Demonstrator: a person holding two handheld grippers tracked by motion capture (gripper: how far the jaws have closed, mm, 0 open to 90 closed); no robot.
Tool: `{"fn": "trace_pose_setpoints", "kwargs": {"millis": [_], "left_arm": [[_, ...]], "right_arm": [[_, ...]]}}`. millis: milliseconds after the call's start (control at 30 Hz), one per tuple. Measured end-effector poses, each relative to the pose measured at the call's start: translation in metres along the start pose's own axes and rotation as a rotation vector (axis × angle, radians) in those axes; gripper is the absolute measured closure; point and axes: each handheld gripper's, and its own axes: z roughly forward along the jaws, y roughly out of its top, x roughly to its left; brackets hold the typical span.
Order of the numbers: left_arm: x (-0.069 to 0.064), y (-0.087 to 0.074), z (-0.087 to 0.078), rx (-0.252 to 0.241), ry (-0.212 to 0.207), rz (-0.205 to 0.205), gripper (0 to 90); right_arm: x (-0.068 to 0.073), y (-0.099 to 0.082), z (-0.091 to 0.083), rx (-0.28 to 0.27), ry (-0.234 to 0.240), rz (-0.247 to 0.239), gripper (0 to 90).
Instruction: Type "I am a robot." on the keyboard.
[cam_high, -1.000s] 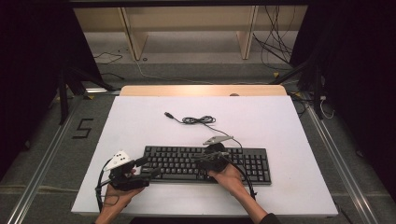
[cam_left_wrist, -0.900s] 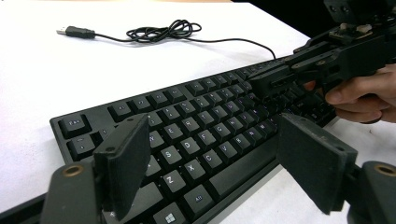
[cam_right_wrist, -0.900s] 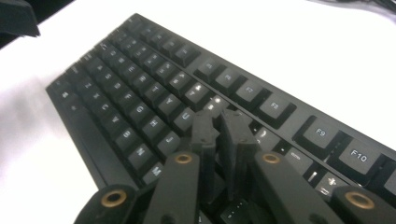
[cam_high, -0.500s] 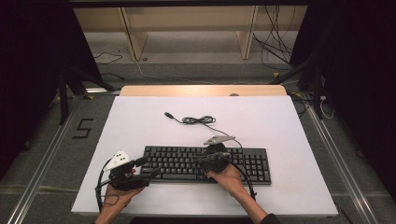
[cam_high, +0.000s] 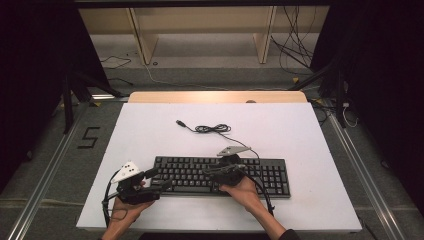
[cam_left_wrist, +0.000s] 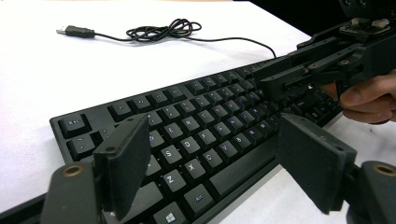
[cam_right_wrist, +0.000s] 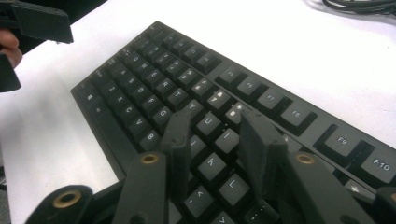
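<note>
A white table (cam_high: 310, 145) seen from above, with a black keyboard (cam_high: 270, 172) lying flat near its front edge.

At the left, a hand (cam_high: 122, 212) holds the left claw (cam_high: 161, 179) at the keyboard's left end. In the left gripper view its jaws stand wide apart, released, with the lower-left corner of the keyboard (cam_left_wrist: 187, 135) between them and no pad pressing on it.

Moving to the middle, the other hand (cam_high: 245, 189) holds the right claw (cam_high: 212, 173) low over the letter keys. Its jaws have just been opening. In the right gripper view they now stand partly apart above the keys (cam_right_wrist: 205, 121) around the K and L, and no key or other object is caught between them. Both hands hold their places.

Behind the keyboard, toward the middle of the table, its thin black cable (cam_high: 212, 128) lies in a loose coil, with the plug (cam_high: 181, 123) lying free on the table.

The opening of the right claw suggests it has let go over the keys, so the keyboard probably rests where it is meant to lie, gripped by neither claw.
</note>
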Motion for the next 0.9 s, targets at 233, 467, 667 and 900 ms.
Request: {"fn": "trace_pose_setpoints", "kwargs": {"millis": [233,467,667,900], "left_arm": [[-0.001,0.0,0.001,0.003,0.001,-0.001,25.8],[0.0,0.0,0.003,0.006,0.005,-0.002,25.9],[0.001,0.001,0.008,0.017,0.012,-0.004,26.3],[0.005,0.005,0.013,0.031,0.024,-0.024,29.0]], "right_arm": [[0.003,0.0,-0.001,-0.005,0.007,-0.005,57.5],[0.006,-0.001,-0.001,-0.008,0.013,-0.013,51.2],[0.011,-0.002,-0.005,-0.011,0.012,-0.036,46.9],[0.016,-0.006,-0.015,-0.04,0.027,-0.062,45.3]]}}
